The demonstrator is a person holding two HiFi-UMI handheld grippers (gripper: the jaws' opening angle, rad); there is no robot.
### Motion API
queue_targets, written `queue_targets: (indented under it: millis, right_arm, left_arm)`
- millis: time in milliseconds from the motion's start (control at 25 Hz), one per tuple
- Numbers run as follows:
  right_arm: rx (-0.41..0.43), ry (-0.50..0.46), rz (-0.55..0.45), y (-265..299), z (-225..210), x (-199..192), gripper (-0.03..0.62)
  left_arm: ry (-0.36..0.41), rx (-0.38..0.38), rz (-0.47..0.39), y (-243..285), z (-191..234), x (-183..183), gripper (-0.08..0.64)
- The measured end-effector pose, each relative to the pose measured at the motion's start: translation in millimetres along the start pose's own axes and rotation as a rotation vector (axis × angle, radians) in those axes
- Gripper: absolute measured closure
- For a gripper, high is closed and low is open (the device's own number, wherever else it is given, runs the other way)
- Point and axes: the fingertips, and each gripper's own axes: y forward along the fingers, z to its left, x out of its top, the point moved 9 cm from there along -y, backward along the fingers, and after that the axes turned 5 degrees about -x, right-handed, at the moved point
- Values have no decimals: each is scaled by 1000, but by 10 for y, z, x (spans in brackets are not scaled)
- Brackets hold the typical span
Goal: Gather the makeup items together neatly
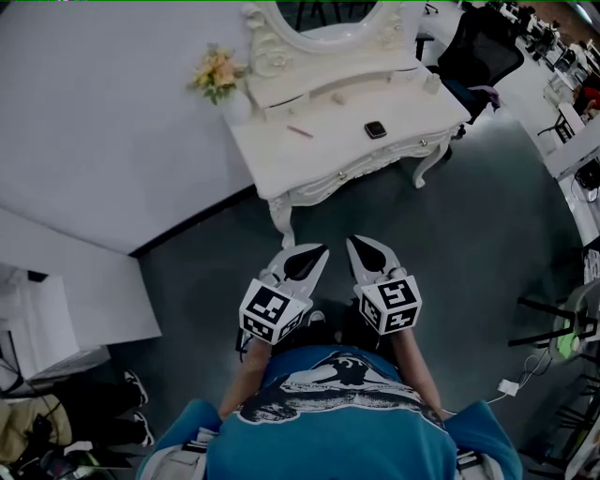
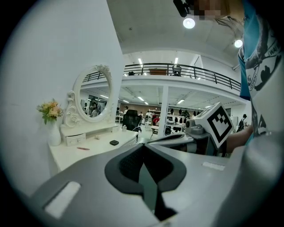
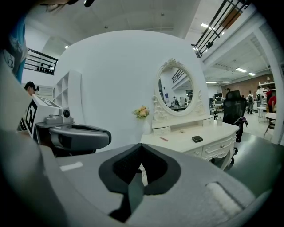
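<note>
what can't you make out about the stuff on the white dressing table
- Small pale items on the raised shelf: too small in every view to name.
- Black case: too small to say what makeup it is.
- Mirror: cut off by the head view's top edge.
- Drawers: closed, contents unseen in any view.

Table (image 1: 328, 145): we counted black compact (image 1: 375, 129) and pink pencil (image 1: 300, 131), apart.
Nearside: we held left gripper (image 1: 317, 251) beside right gripper (image 1: 357, 243).
</note>
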Motion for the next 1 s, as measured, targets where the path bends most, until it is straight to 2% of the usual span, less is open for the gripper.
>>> queue_targets:
  millis: [160, 360, 520, 720, 1000]
  right_arm:
    - [16, 9, 17, 76, -136, -27, 589]
    - [48, -32, 30, 213, -465, 26, 589]
    - [62, -51, 28, 364, -913, 90, 589]
    - [67, -79, 24, 494, -1587, 331, 589]
    - [57, -59, 36, 548, -2516, 443, 589]
  left_arm:
    - [-11, 3, 21, 153, 18, 3, 548]
    - [-21, 54, 17, 473, 122, 76, 548]
    - [-27, 86, 18, 893, 223, 127, 548]
    - [-36, 105, -9, 1521, 299, 360, 548]
    - [-47, 103, 27, 2393, 229, 514, 548]
